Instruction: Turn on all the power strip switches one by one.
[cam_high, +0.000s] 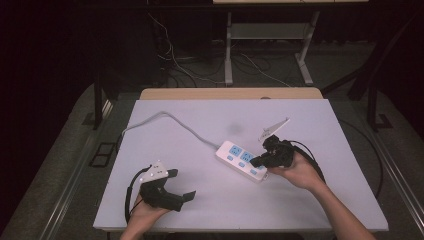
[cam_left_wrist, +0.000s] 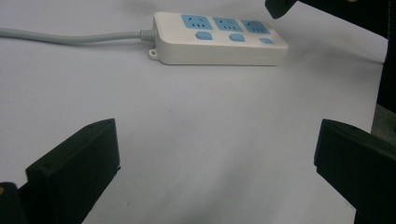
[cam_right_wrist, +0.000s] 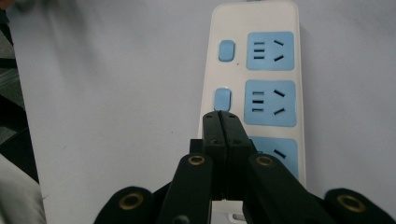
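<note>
The right tool has its two black jaws pressed flat together with nothing between them. In the right gripper view its joined tips sit over the white power strip, at the switch column, just short of the middle blue switch and right beside the middle blue socket. Whether the tips actually touch the casing cannot be told. Beyond the tips lie the far switch and far socket; the near socket is partly covered by the tool's linkage. No brand, label or writing can be read on the strip.

In the high view the right hand grips the tool from behind, forearm coming in from the lower right, the tool pointing left and a little downward onto the near end of the strip.

The left tool has its jaws wide apart and empty. It is well apart from the strip, to that tool's front and right, with bare bench between. The left hand holds it low at the near edge of the bench, jaws aimed toward the strip. From the left gripper view the strip lies ahead across the bench, its grey cable leading off to the left, and the right tool's tip hangs above the strip's right end.
</note>
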